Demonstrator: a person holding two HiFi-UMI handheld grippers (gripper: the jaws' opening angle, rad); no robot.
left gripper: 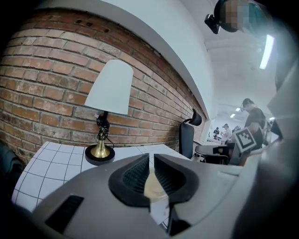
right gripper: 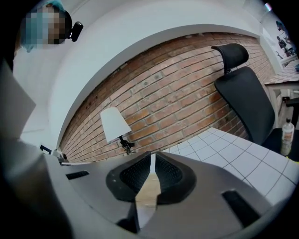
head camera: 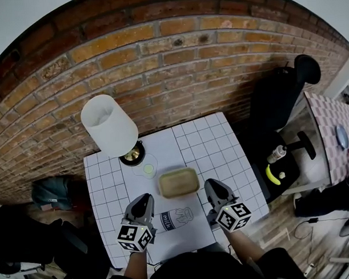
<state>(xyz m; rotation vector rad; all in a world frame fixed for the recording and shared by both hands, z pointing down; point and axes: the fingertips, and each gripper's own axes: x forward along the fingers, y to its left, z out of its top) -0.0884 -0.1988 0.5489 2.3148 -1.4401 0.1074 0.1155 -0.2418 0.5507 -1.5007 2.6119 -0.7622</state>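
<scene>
Left jaws: the left gripper [left gripper: 151, 161] has its ribbed pads drawn in to a thin slit, with nothing between them. A sliver of tan shows through the gap.
Right jaws: same on the right gripper [right gripper: 153, 158], pinched to a narrow line and gripping nothing.
How they're held: both sit low over the near edge of the desk [head camera: 220, 140], well apart, noses pointing away from the person. That looks like a resting stance, since neither touches anything.
Between them: a milk-bottle drawing [head camera: 176, 218] printed on the white mat lies flat in the gap from one gripper to the other.
Tan tray: the tray [head camera: 178, 182] lies mid-desk, just beyond the jaw tips and a little nearer the right gripper. Lying centred, it seems in easy reach of either side.
Behind the tray: a clear glass [head camera: 146, 167] with something yellowish in it stands near the tray's left far corner.
Lamp: the white-shaded lamp [head camera: 109, 126] on a brass foot stands at the back left by the brick wall [head camera: 160, 68], which keeps it out of the working middle.
Beyond the desk: a black office chair [head camera: 279, 98] stands off to the right.
</scene>
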